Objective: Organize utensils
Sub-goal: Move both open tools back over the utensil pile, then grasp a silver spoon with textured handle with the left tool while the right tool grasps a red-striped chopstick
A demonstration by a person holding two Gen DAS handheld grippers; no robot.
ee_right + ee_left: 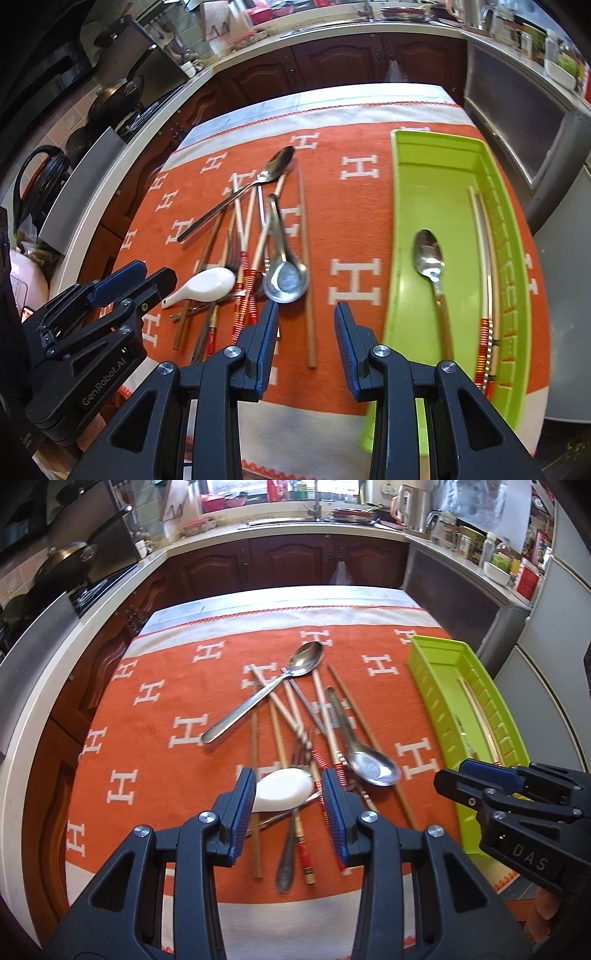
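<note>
The left gripper (289, 805) hangs over the near end of the utensil heap with its jaws wide and nothing between them; the white ceramic spoon (282, 788) lies just ahead in the gap. In my judgement the step in hand is picking the next piece from the pile. To do it well, the fingers should straddle one item only, closing across the white spoon's bowl or handle and lifting straight up, since the fork (301, 746) and crossed chopsticks (277, 734) lie under and against it and would drag along.

Further right in the heap: one long steel spoon (266, 692) lying diagonally on top, one flat-bottomed steel soup spoon (369, 764), one fork, one white spoon, and perhaps seven or eight chopsticks, some with coiled red ends; the overlap keeps me from an exact count. All rest on the orange patterned cloth (147, 738).

The right gripper (306, 343) hovers between the pile and the tray, jaws also wide and empty.

Rightmost, the green tray (399, 177) holds one wooden-handled spoon (430, 258) and one pair of chopsticks (484, 258) along its slotted right wall
</note>
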